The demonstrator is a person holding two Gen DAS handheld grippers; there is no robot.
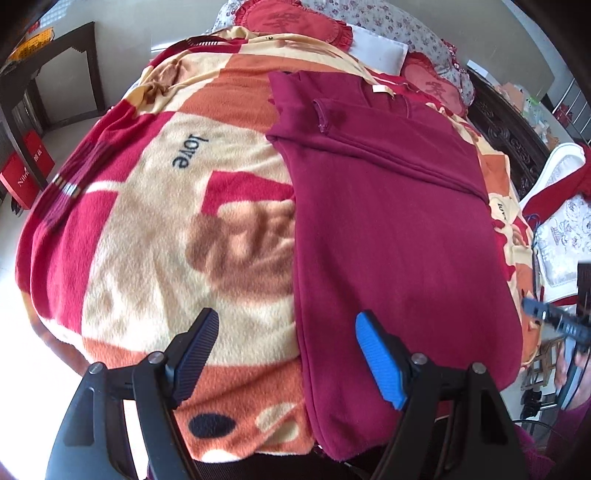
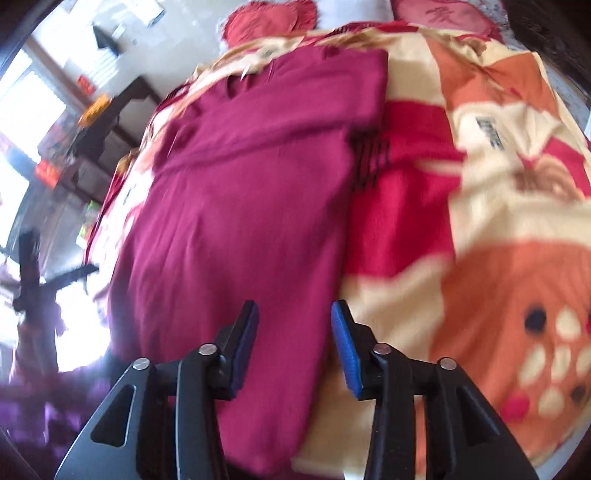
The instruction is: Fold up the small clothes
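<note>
- Two grippers hover above the near hem of the garment, neither touching cloth.
- The left gripper (image 1: 284, 332) stands spread wide and empty, one finger over the blanket (image 1: 147, 229) and the blue-padded finger over the garment's left edge (a stance that, in my judgement, suits straddling that edge before a pinch).
- The right gripper (image 2: 293, 325) is parted more narrowly, also empty, poised over the garment's right edge near the hem; this view is motion-blurred, so fine contact cannot be confirmed.
- The maroon garment (image 1: 399, 229) lies flat and lengthwise on the blanket, hem toward the cameras, neckline away.
- One sleeve is laid across the chest, and the sides appear turned in, giving a long narrow panel; this likely prepares a hem-to-collar fold.
- Beyond the neckline, a white label shows at the collar.
- Farthest, red embroidered cushions (image 1: 295, 22) rest at the head of the bed.
</note>
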